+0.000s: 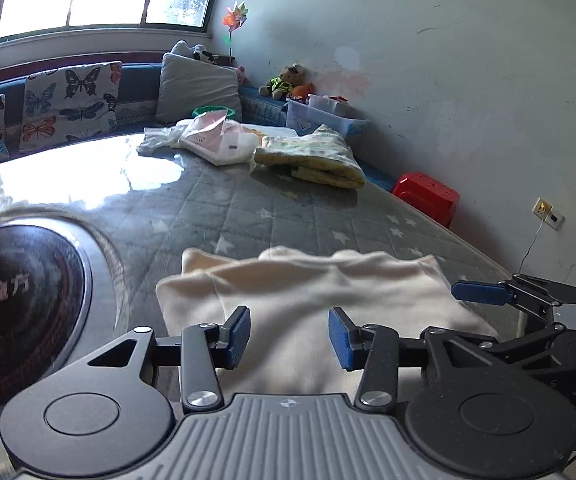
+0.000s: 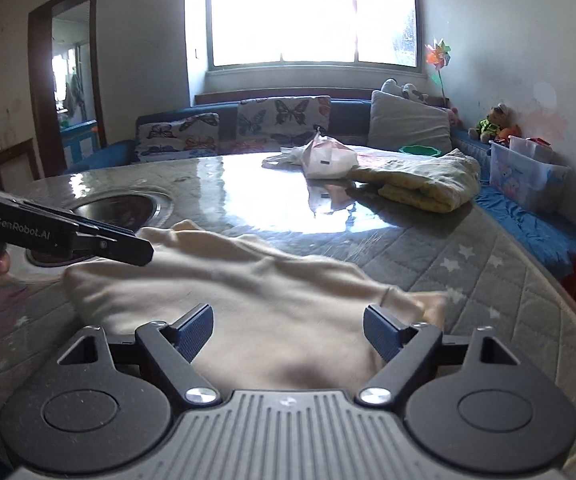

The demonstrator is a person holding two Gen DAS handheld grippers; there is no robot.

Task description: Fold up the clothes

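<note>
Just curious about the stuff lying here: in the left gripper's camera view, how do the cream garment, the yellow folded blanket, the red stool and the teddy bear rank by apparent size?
1. cream garment, though nearest the camera
2. yellow folded blanket
3. red stool
4. teddy bear, farthest away

I see butterfly cushions [image 2: 248, 128] + grey pillow [image 2: 408, 124] under window [image 2: 312, 16]. Teddy [image 1: 284, 80] by wall, red stool [image 1: 426, 196] nr table [image 1: 248, 208], plastic bin [image 2: 528, 176] w/ toys.
</note>
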